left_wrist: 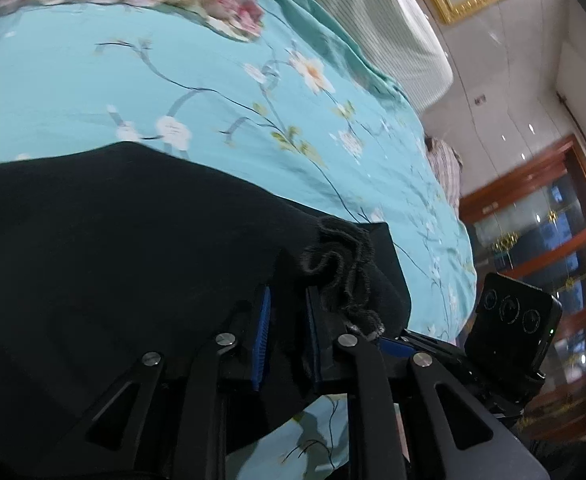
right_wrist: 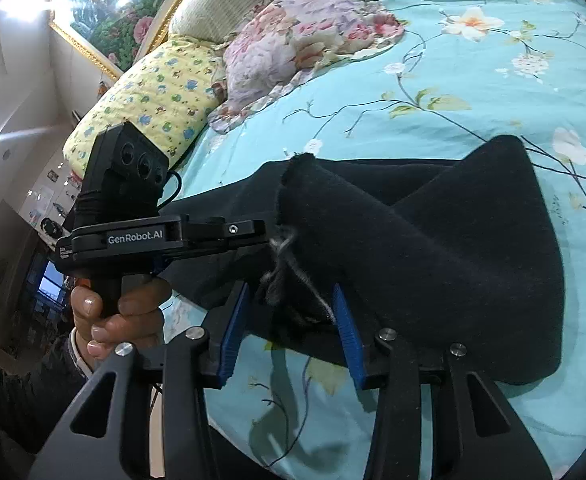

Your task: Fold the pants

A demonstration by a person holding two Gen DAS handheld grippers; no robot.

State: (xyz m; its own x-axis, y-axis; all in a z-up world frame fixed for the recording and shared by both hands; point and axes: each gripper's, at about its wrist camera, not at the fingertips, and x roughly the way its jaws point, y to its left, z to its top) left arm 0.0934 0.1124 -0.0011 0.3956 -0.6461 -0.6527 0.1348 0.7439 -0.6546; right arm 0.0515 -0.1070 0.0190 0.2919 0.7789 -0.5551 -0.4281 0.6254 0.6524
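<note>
Left wrist view shows the left gripper (left_wrist: 287, 332) with its blue-padded jaws drawn near together, black cloth of the pants (left_wrist: 113, 260) bunched between them, a frayed hem edge curling over the right finger; whether the pads truly clamp the cloth I cannot tell. The pants lie on the turquoise floral bedsheet (left_wrist: 213, 80). Right wrist view shows the right gripper (right_wrist: 289, 332) with jaws spread wide, straddling the frayed near edge of the pants (right_wrist: 433, 248), which lie folded over themselves. At left, a hand (right_wrist: 117, 316) holds the other gripper's handle. A yellow pillow (right_wrist: 153, 96) lies far left.
</note>
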